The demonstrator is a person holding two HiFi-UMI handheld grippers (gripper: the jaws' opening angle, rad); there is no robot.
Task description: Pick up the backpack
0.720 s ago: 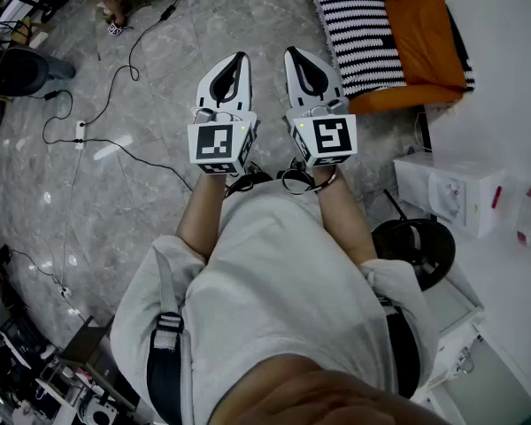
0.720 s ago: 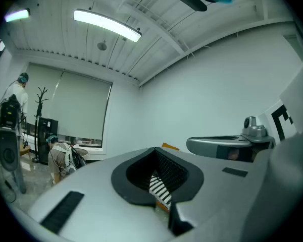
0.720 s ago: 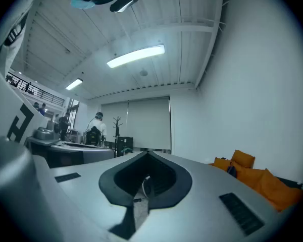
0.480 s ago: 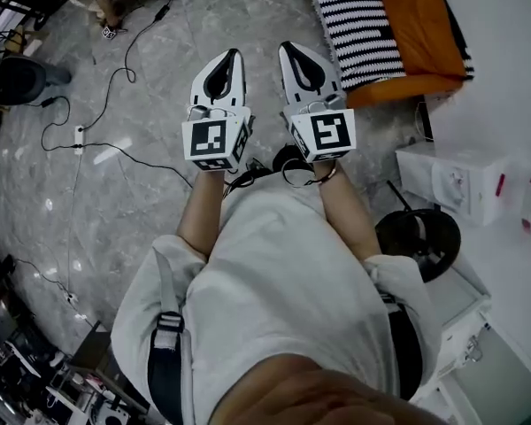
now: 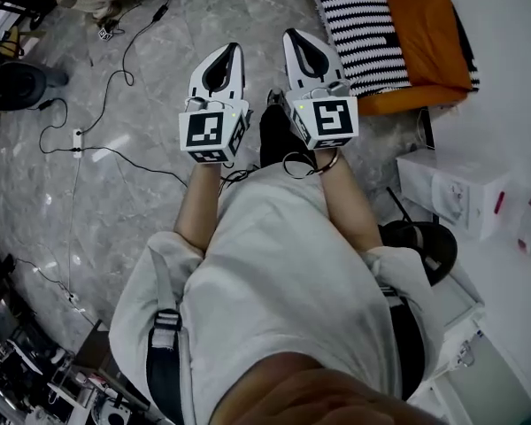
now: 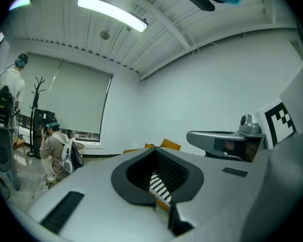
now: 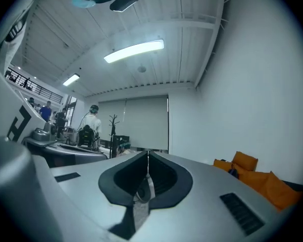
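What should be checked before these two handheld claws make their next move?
1. Left gripper ready to grasp: not ok, jaws shut with nothing between them.
2. Right gripper ready to grasp: not ok, jaws shut with nothing between them.
3. Both held level, side by side, not touching: ok.
4. Backpack to pick up in sight: cannot tell.
5. Power strip and its cables out of the way: ok, they lie on the floor off to the left.
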